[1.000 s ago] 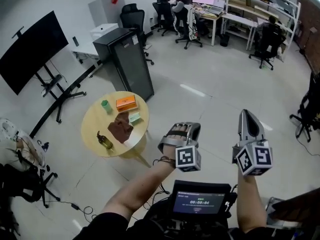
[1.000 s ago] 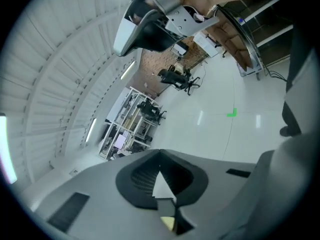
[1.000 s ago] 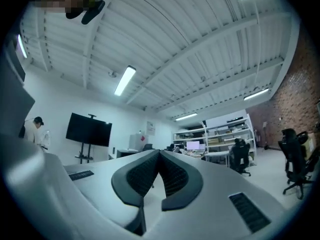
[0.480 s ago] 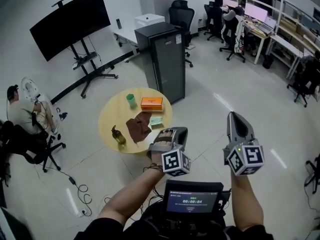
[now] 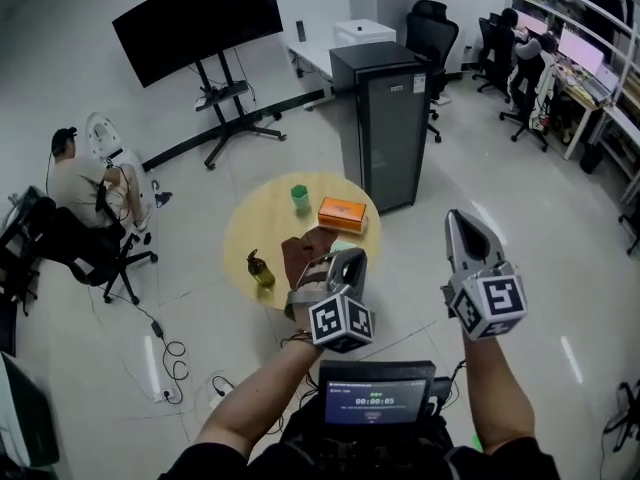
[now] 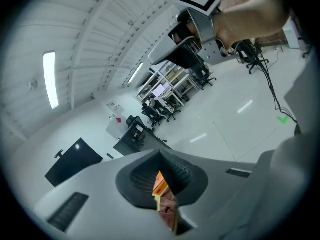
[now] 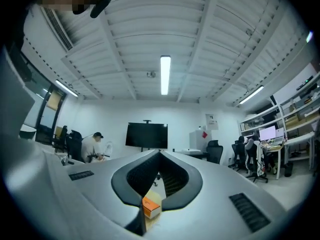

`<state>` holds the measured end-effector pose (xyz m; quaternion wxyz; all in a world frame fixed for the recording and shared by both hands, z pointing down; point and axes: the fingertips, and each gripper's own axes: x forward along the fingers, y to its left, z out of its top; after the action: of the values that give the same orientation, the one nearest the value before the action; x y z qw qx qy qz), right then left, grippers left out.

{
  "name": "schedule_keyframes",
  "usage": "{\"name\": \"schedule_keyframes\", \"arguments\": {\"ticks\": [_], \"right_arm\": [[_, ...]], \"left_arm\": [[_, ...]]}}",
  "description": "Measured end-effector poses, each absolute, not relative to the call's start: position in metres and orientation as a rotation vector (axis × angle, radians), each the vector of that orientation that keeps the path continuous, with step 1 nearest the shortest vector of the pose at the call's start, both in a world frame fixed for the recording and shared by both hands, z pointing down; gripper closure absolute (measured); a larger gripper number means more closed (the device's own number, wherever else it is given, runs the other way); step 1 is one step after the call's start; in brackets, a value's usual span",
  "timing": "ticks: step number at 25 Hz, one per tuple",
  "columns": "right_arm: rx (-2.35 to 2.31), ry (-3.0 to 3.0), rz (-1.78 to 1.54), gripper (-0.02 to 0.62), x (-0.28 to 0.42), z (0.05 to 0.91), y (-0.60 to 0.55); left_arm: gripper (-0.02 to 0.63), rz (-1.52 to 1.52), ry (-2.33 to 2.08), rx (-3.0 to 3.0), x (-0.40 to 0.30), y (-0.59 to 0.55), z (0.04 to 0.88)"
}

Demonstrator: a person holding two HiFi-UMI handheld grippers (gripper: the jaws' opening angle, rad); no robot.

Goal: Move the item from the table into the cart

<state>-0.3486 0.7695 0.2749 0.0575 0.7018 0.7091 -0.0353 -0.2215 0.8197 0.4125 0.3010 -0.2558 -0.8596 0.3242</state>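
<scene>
Step in hand: approach, by my read. Nothing picked up yet. The left gripper [image 5: 347, 259] has its jaws pressed together w/ nothing btw them. The right gripper [image 5: 456, 218] is the same: closed tight, empty. Both are held in the air on the near side of the round table [image 5: 243, 233]. In the head view the left one overlaps the tabletop's near-right edge; the right one is well off to the right, over floor.

Task's thing: on the tabletop w/ the rest. Which of them is meant, can't tell. No cart in any view.

Count on the tabletop:
- 1 green cup [image 5: 299, 196], nr far edge
- 1 orange box [image 5: 342, 214], nr right edge
- 1 brown cloth [image 5: 303, 251] (prob. cloth), middle to near edge, partly behind the left gripper
- 1 olive bottle [image 5: 261, 268], near-left edge

That's 4 items seen; the gripper may hide more. Grippers: 2. Tables: 1.

Next move calls for closing in on the table, spreading the jaws wide enough for the chosen item, then coming down over it. After that, finding the cart, which prob. means turning, since it's out of sight.
</scene>
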Motion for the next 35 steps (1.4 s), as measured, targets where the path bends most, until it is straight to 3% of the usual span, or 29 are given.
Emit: {"name": "schedule_keyframes", "arguments": {"ticks": [10,17,19,23,25,30,32,35], "right_arm": [[2.343,2.015,-0.006,0.626,-0.322,0.29,0.92],[2.582,1.808,0.144,0.623,-0.327,0.319,1.028],[2.67,1.717,0.223,0.528,-0.33,0.334,1.057],[2.823,1.517,0.333,0.523,-0.336,0.355,1.113],[2.898,1.44,0.399,0.425,-0.337,0.369,1.138],[3.01,1.319,0.518,0.422,-0.33,0.406,1.191],[3.044,1.28,0.589,0.344,-0.321,0.426,1.212],[3.083,1.262,0.711,0.344,-0.308,0.46,1.241]], "left_arm": [[0.606,0.204,-2.556,-0.835,-0.173,0.944,0.392],[0.594,-0.122,-2.566,-0.995,-0.179,1.015,0.4],[0.594,-0.208,-2.549,-1.076,-0.184,1.034,0.402],[0.594,-0.323,-2.501,-1.244,-0.197,1.071,0.401],[0.592,-0.328,-2.459,-1.316,-0.198,1.091,0.404],[0.581,-0.418,-2.375,-1.41,-0.187,1.134,0.425],[0.557,-0.473,-2.361,-1.427,-0.18,1.152,0.436],[0.557,-0.561,-2.343,-1.428,-0.169,1.177,0.458]]}}
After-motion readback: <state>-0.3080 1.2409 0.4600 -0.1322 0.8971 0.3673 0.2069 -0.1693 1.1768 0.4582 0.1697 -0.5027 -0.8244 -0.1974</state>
